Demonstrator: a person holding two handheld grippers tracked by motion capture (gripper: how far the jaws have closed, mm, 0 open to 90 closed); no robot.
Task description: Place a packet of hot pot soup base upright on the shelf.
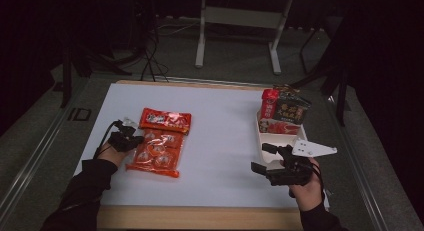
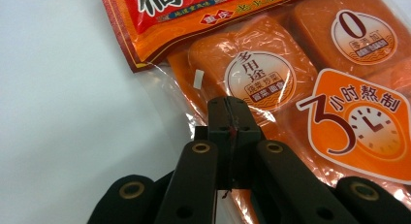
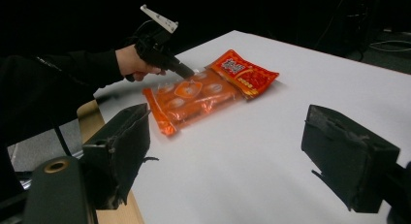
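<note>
An orange packet [image 1: 157, 152] with a red header lies flat on the left of the white table [image 1: 220, 136]. Through its clear film [image 2: 315, 64] show orange blocks and round labels. My left gripper [image 1: 139, 141] is shut, its tips [image 2: 228, 102] lying at the packet's left edge. Whether they pinch the film I cannot tell. In the right gripper view that left gripper [image 3: 190, 73] touches the near side of the packet [image 3: 203, 90]. My right gripper [image 1: 264, 157] hovers open at the front right, with nothing between its wide-apart jaws [image 3: 228, 151].
A white tray [image 1: 261, 141] stands at the right edge just beyond my right gripper; in it stand a red packet [image 1: 270, 103] and a dark one [image 1: 292, 110]. The table's wooden front edge [image 1: 200, 217] runs along the bottom. A desk frame [image 1: 237, 26] stands behind.
</note>
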